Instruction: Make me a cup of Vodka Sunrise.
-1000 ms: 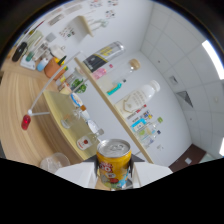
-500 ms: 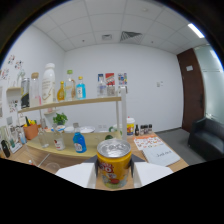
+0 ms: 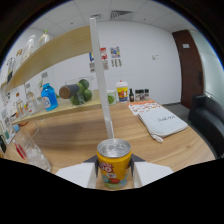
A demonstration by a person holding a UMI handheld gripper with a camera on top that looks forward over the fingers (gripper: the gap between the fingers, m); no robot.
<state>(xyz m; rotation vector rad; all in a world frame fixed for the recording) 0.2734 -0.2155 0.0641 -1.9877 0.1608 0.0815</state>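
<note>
Yellow drink can with silver top [image 3: 114,164], pinched btwn both fingers of the gripper [image 3: 114,172], rides above the wooden counter [image 3: 75,137], well short of the white shelf post [image 3: 102,82]; can's unopened, so pouring & mixing remain.

Single fisheye cam riding on the gripper [image 3: 114,172], low over the wooden counter [image 3: 80,135], facing forward along the fingers toward shelf post [image 3: 101,80], white wall, dark door [image 3: 190,65]. Yellow can [image 3: 114,162] very close. No second view.
</note>
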